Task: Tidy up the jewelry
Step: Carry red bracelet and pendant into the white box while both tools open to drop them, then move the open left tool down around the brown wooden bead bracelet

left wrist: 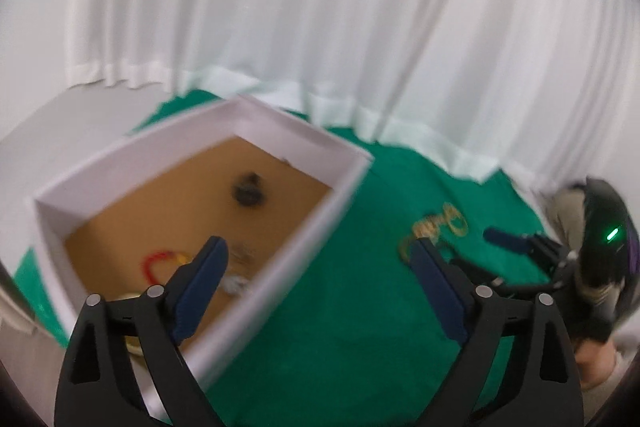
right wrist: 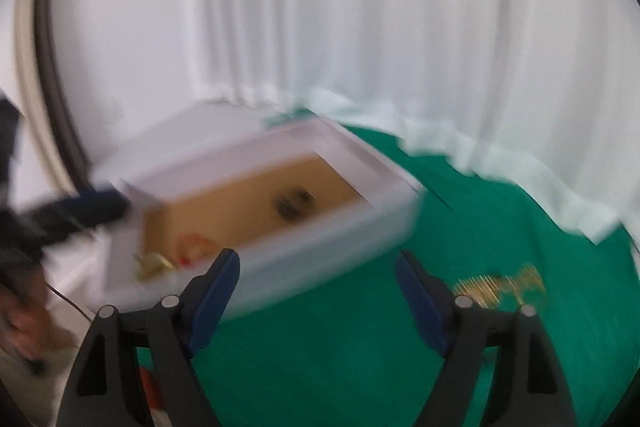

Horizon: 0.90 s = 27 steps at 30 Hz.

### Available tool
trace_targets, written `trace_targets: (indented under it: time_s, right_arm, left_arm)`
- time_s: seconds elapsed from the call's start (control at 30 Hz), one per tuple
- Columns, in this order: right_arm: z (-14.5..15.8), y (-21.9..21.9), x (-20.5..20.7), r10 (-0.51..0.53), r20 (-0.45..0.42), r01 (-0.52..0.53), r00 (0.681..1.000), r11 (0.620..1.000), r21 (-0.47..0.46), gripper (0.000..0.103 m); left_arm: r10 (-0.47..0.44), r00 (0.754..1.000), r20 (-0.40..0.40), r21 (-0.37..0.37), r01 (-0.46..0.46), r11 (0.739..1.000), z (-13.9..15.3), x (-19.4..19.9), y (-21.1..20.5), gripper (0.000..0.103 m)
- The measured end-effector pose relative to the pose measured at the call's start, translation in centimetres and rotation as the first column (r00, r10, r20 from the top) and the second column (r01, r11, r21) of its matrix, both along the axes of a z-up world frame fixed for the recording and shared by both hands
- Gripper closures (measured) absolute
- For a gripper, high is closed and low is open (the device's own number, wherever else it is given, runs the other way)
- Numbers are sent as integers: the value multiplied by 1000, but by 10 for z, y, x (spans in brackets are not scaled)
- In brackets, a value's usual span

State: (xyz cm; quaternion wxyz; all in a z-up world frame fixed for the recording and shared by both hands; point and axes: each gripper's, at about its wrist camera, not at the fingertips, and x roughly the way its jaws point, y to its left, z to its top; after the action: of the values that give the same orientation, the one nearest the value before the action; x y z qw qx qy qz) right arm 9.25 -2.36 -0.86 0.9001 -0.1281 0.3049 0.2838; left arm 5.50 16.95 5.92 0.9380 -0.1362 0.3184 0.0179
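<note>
Left wrist view: the left gripper [left wrist: 320,267] hangs with jaws spread wide and nothing between them, one finger over the box [left wrist: 344,195] at 9 o'clock, the other over the green cloth [left wrist: 340,327]. The box is white-walled with a brown floor, and it already holds some jewelry: a dark piece [left wrist: 248,190] near the middle, a red loop [left wrist: 154,263] toward 8 o'clock, a small pale piece [left wrist: 236,283] beside the finger, and a gold piece [right wrist: 154,265] in the near corner, which shows better in the right wrist view. That makes four pieces inside, though blur may hide more. One gold chain [left wrist: 436,231] lies loose on the cloth at 3 o'clock, well apart from the box. The right gripper [right wrist: 320,291] also has its jaws spread and empty, with the chain at its 3 o'clock, near its right finger.

Judging from this, the step in hand is the reach for the last loose piece, between one drop and the next pick. The next move calls for the right gripper to swing toward the chain, come low to the cloth and pinch a bunched part of it, since thin links on soft fabric could slip from the pads. Count: two grippers, one box, one chain outside
</note>
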Motion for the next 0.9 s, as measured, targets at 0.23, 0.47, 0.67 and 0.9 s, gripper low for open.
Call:
trace_targets:
  time_s: [0.23,0.47,0.67,0.9]
  right_arm:
    - [-88,-119,-17,-312,-84,303,946,947,-106,21]
    - [-109,-172,-33,-434,-67,428,899,900,-88,21]
    - [-119,-177,-34,-436,-75,433,897,900,-46,21]
    - [-130,-185,-42,-424,-99,425,900,905,-12,21]
  left_arm:
    - [-150,979,-139,-30,147,989,-86,33,-82,9]
    - [-234,941,-244,20,246,969,-134,41,-141,10]
    - [-237,934,-267,89,269,959,-141,38,-156,10]
    - [-191,951,-243,68,213,975,-124,78,-145,10]
